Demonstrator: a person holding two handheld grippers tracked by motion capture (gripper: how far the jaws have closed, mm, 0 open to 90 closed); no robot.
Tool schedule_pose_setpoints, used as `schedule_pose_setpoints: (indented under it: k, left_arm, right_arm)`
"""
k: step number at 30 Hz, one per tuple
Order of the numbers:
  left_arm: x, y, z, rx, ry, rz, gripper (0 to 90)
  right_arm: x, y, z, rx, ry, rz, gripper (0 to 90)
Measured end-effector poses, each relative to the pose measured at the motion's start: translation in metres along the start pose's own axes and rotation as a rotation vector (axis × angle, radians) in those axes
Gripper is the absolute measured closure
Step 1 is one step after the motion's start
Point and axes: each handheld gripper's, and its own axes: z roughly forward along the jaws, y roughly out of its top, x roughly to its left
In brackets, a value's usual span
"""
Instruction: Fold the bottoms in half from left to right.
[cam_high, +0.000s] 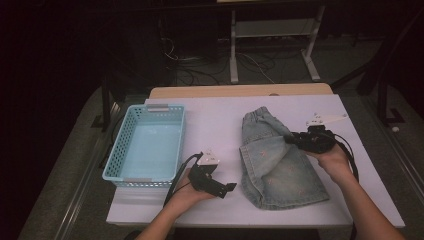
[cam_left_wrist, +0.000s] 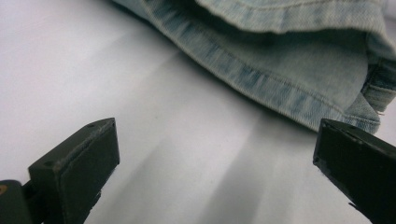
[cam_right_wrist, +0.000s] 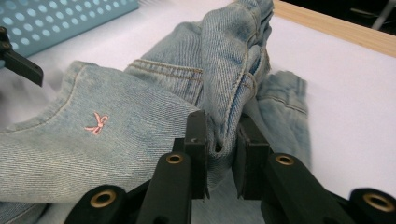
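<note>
One pair of denim shorts (cam_high: 277, 162) lies flat on the bench (cam_high: 215, 125), soft and probably light, the right tongs (cam_right_wrist: 223, 156) pinching a bunched fold near its waistband while the left tongs (cam_left_wrist: 210, 172) stand spread beside its hem.

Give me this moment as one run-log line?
right tongs: shut on denim shorts | left tongs: open, beside hem | basket: empty

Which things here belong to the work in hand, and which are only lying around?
In the work:
- denim shorts, pinched in the right tool
- left tool, open beside the shorts' hem
- blue basket, probably where they go

Lying around:
- metal stand behind the table
- cables on the floor
</note>
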Motion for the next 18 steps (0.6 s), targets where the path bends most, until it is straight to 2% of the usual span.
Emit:
schedule_pose_setpoints:
  k: [5, 12, 18]
  left_arm:
    - [0.001, -0.001, 0.001, 0.002, -0.001, -0.004, 0.2]
    - [0.000, 0.000, 0.002, 0.008, -0.002, -0.003, 0.2]
    - [0.000, -0.001, 0.003, 0.012, -0.002, -0.002, 0.2]
  right_arm:
    - [-0.009, -0.009, -0.005, 0.014, -0.019, 0.027, 76.6]
    - [-0.023, -0.021, 0.013, 0.084, -0.058, 0.056, 76.4]
    - [-0.029, -0.028, 0.024, 0.133, -0.070, 0.066, 75.4]
